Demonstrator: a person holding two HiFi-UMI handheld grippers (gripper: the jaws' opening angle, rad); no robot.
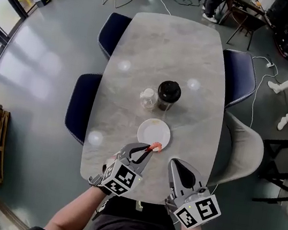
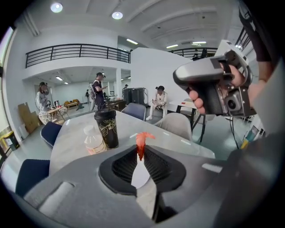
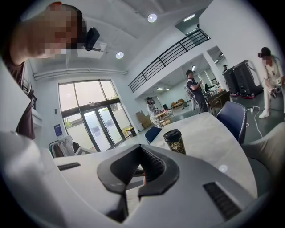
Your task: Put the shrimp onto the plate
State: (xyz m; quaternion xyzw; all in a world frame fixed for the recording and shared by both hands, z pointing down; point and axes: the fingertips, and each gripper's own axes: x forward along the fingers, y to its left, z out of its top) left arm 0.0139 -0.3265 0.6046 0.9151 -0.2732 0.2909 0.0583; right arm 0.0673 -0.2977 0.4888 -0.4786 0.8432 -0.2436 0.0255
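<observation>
An orange shrimp (image 1: 156,146) is pinched at the tips of my left gripper (image 1: 151,148), just over the near rim of the white plate (image 1: 154,129). In the left gripper view the shrimp (image 2: 141,140) sticks up from the shut jaws of the left gripper (image 2: 140,150), and the plate (image 2: 140,174) shows white below it. My right gripper (image 1: 174,163) hovers to the right of the plate, near the table's front edge. Its jaws meet with nothing between them in the right gripper view, where the right gripper (image 3: 141,148) points across the table.
A black lidded cup (image 1: 168,94) and a small clear bottle (image 1: 147,98) stand just beyond the plate on the grey marble table (image 1: 165,50). Dark blue chairs (image 1: 79,104) flank the table and a beige chair (image 1: 244,149) sits at the right. People stand at the room's far end.
</observation>
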